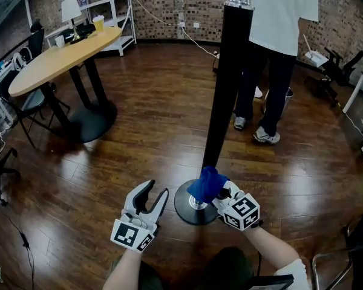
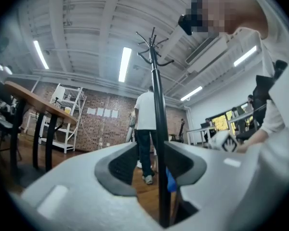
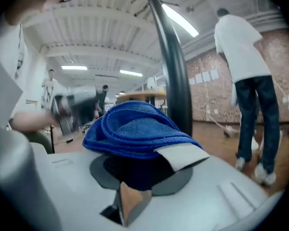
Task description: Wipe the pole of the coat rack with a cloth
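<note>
down at the foot of the black coat rack pole, just above its round base on the dark wooden floor. right gripper clamped on a folded blue cloth, the bundle pressed against the lowest stretch of the pole on the near side. same grip from the right gripper view: jaws closed on the thick blue folds, a white label sticking out at the right, the pole rising close behind. left gripper low and to the left of the base, apart from it, jaws partly spread and holding nothing. from the left gripper view: a clear gap between the dark pads, the pole upright beyond that gap and untouched, a sliver of the blue cloth showing beside it. further back: a person in a white top and dark trousers standing right behind the pole, a long wooden table on black legs at the left, white shelving against the brick wall.
</note>
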`<state>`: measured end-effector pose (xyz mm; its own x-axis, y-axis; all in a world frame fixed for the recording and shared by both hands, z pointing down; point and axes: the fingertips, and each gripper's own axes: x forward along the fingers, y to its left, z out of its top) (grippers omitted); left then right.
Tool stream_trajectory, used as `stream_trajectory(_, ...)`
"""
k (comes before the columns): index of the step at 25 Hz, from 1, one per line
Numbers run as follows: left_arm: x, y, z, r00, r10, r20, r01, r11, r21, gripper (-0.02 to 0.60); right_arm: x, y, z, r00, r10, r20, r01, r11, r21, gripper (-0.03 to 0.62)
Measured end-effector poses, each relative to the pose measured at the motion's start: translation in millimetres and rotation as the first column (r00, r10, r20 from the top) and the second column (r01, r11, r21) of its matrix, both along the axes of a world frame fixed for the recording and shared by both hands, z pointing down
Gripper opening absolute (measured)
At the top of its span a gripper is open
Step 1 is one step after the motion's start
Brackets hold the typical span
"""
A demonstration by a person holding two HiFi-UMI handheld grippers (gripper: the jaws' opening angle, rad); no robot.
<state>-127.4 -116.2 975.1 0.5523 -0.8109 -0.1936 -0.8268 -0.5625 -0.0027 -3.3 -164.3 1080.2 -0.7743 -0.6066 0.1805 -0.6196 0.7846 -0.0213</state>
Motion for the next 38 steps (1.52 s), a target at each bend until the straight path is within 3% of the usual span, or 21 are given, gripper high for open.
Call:
stream_trajectory(1,1,-4,0,1.000,0.009,-0.010,-0.009,1.000,0.019,0.170,-9,2,-70,1.000,-0.022,-0.002,0.022,0.995,0.100,0.101)
stream_trajectory(3,4,-12,0,1.000,0.019,-0.014,-0.019,1.000,0.022,0.170,-25,4,-204,0.998,-0.051,-0.031,0.058,0.948,0.314,0.101)
stream_trajectory(5,8,-13,-6,0.999,0.035,-0.018,-0.035,0.999,0.026,0.170,-37,1,-318,0.998,-0.054,-0.014,0.054,0.901,0.430,0.101)
stream_trajectory(8,18,-12,-5,0.999,0.054,0.005,-0.055,0.998,0.037,0.170,-49,-15,-428,1.000,-0.026,0.010,0.018,0.887,0.462,0.101)
stream_trajectory(12,19,-3,0,0.998,0.057,-0.006,-0.057,0.998,0.028,0.170,-38,-42,-446,0.996,0.085,0.039,-0.093,0.922,0.375,0.101)
stream_trajectory(15,6,0,-15,0.999,0.036,-0.029,-0.035,0.998,0.051,0.170,-35,-44,-391,0.996,0.084,0.030,-0.089,0.946,0.312,0.101)
stream_trajectory(17,-6,-2,-21,0.999,0.010,-0.042,-0.007,0.998,0.055,0.169,-37,-43,-319,0.997,0.081,-0.002,-0.077,0.962,0.261,0.101)
stream_trajectory(21,-18,-1,-20,0.999,-0.020,-0.025,0.021,0.999,0.048,0.169,-35,-48,-96,0.991,0.085,-0.103,-0.073,0.991,0.112,0.101)
stream_trajectory(25,-24,13,-32,1.000,0.000,-0.018,0.001,0.997,0.080,0.169,-43,-47,138,0.964,0.045,-0.263,-0.048,0.999,-0.005,0.101)
stream_trajectory(27,-27,20,-38,1.000,0.004,-0.002,-0.003,0.996,0.090,0.169,-31,-46,243,0.929,0.042,-0.368,-0.095,0.987,-0.126,0.101)
stream_trajectory(29,-31,26,-41,1.000,-0.001,0.020,-0.001,0.996,0.093,0.169,-20,-37,313,0.901,0.039,-0.431,-0.151,0.962,-0.228,0.101)
stream_trajectory(32,-35,27,-44,1.000,-0.008,0.028,0.006,0.996,0.093,0.169,-16,-26,370,0.879,0.020,-0.477,-0.186,0.935,-0.303,0.101)
stream_trajectory(34,-36,25,-38,0.999,-0.012,0.040,0.008,0.995,0.100,0.169,-19,-33,379,0.877,0.028,-0.480,-0.193,0.934,-0.299,0.101)
stream_trajectory(36,-36,20,-28,0.998,-0.003,0.066,-0.003,0.995,0.096,0.169,-32,-43,360,0.908,0.038,-0.418,-0.166,0.947,-0.275,0.100)
stream_trajectory(38,-41,10,-15,0.998,0.007,0.067,-0.012,0.998,0.069,0.169,-53,-38,293,0.959,0.033,-0.282,-0.104,0.965,-0.241,0.101)
